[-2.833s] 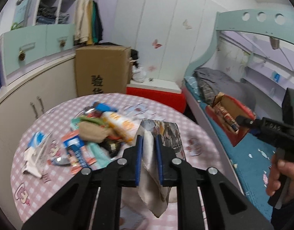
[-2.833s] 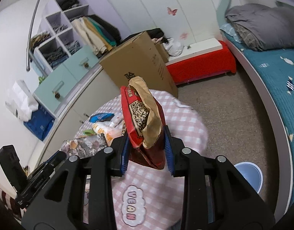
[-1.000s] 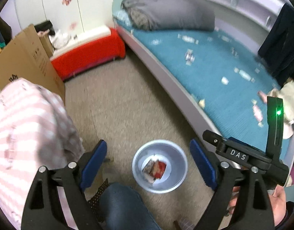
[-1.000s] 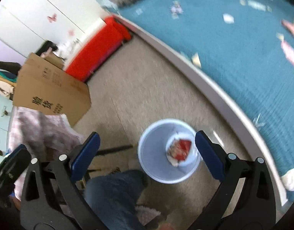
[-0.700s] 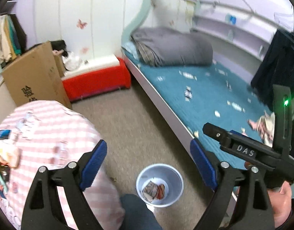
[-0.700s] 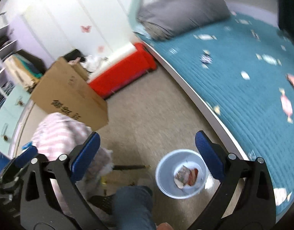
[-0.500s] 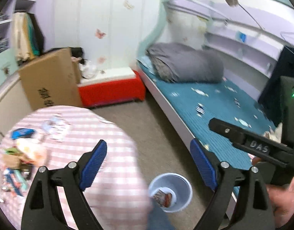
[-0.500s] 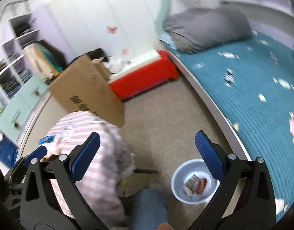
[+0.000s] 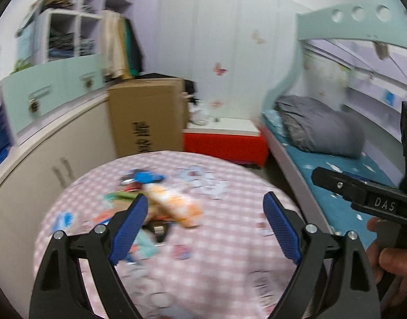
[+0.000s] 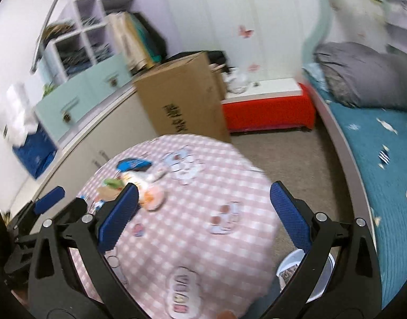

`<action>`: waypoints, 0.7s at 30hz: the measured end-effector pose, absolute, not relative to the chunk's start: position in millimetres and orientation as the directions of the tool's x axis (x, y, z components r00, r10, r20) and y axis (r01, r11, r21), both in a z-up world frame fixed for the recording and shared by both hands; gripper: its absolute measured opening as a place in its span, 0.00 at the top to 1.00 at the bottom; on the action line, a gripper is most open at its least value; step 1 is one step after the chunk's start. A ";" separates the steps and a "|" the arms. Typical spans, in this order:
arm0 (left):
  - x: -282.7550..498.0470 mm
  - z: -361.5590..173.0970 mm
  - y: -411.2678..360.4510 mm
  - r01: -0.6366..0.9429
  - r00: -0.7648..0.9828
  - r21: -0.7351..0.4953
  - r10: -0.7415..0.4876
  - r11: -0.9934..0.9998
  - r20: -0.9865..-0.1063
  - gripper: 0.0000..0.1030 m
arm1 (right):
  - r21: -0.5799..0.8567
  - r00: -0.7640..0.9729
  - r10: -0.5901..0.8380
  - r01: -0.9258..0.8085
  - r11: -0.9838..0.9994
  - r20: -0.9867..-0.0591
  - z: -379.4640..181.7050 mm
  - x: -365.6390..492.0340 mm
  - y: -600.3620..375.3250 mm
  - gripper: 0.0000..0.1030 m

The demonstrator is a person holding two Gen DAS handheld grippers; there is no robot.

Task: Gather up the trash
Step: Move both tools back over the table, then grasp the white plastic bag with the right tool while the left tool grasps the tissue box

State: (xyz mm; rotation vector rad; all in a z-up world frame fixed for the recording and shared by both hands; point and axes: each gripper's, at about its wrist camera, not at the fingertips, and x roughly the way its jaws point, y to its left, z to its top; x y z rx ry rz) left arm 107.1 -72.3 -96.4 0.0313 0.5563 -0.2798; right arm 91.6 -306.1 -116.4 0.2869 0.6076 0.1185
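A round table with a pink checked cloth (image 9: 216, 242) holds a blurred pile of wrappers and packets (image 9: 150, 207) on its left half; the pile also shows in the right wrist view (image 10: 134, 183). My left gripper (image 9: 203, 228) is open and empty above the table's near side. My right gripper (image 10: 203, 212) is open and empty above the table (image 10: 198, 228). A grey-blue trash bin (image 10: 291, 268) with wrappers inside stands on the floor at the table's right, partly behind the right finger. The right gripper's body (image 9: 363, 199) shows at the right of the left wrist view.
A cardboard box (image 9: 147, 122) stands behind the table against white cabinets (image 9: 44, 154). A red bench (image 10: 267, 111) lies at the far wall. A bed with a teal cover (image 10: 384, 159) and grey bedding runs along the right. Carpet floor (image 10: 291, 154) lies between table and bed.
Both grippers were shut on trash, then opened over the bin, leaving it inside. Both have since swung up and left from the bin to face the table.
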 end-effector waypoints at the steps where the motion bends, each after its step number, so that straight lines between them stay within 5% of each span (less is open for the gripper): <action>1: 109.2 -98.6 -57.0 0.240 0.818 -0.048 -0.229 0.970 -0.527 0.16 | 0.291 0.809 0.203 -0.041 0.956 -0.552 -116.9 96.5 -296.9 0.06; 13: 146.9 -150.0 87.9 -0.095 0.776 -0.054 0.040 0.994 -0.630 0.16 | 0.217 0.657 0.321 -0.237 0.947 -0.682 -172.2 185.1 -190.6 0.06; 21: 173.1 -187.4 124.0 -0.164 0.710 -0.003 0.116 0.986 -0.695 0.16 | 0.213 0.571 0.357 -0.305 0.928 -0.739 -202.9 227.5 -163.3 0.11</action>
